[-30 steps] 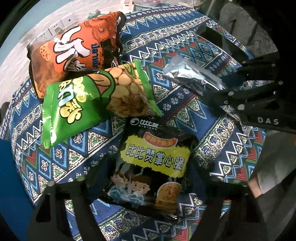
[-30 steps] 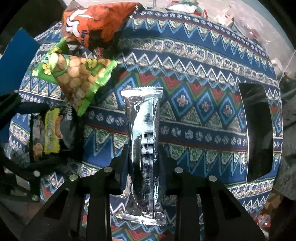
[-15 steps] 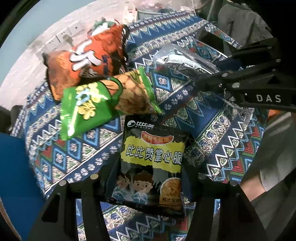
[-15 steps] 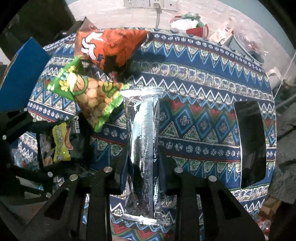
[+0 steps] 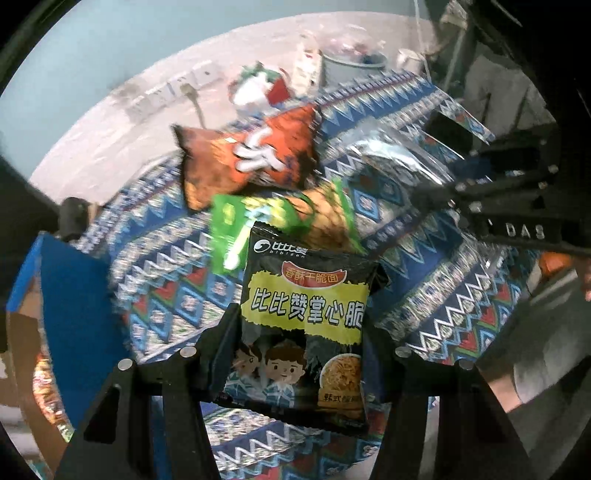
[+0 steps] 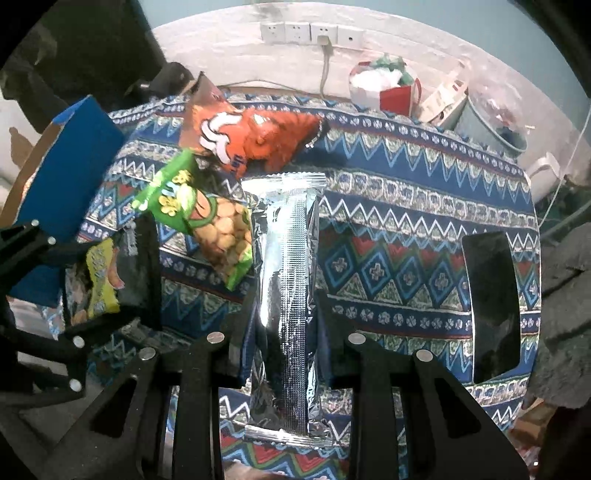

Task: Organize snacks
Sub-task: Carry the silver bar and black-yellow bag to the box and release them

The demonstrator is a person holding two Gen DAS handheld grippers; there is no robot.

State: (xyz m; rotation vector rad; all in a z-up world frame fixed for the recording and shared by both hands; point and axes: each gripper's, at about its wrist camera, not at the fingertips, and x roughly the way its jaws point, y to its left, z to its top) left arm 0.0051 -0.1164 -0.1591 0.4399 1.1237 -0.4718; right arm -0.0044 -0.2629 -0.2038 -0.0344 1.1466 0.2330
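Two hand-held grippers hang over a worktop (image 6: 424,206) draped in a blue patterned cloth, each angled steeply downward and each carrying a snack clear of the surface. The left gripper (image 5: 301,354) has its fingers (image 5: 218,343) pinching the sides of a black noodle-snack packet (image 5: 303,325), which stands upright between them with its yellow label facing the camera. The right gripper (image 6: 284,332) has its fingers (image 6: 236,336) pressed onto a long silver foil packet (image 6: 286,295), gripped near its lower half, the top end pointing toward the wall.

On the cloth beyond the left gripper lie a green bag of round crackers (image 6: 207,221) and, beyond it, a puffed orange snack bag (image 6: 255,142), its near corner just beside the green one. A blue box (image 6: 70,177) stands at the left edge of the worktop in the right wrist view. A row of wall sockets (image 6: 310,33) sits above the far edge, with a red-and-white bag (image 6: 384,85) near it.
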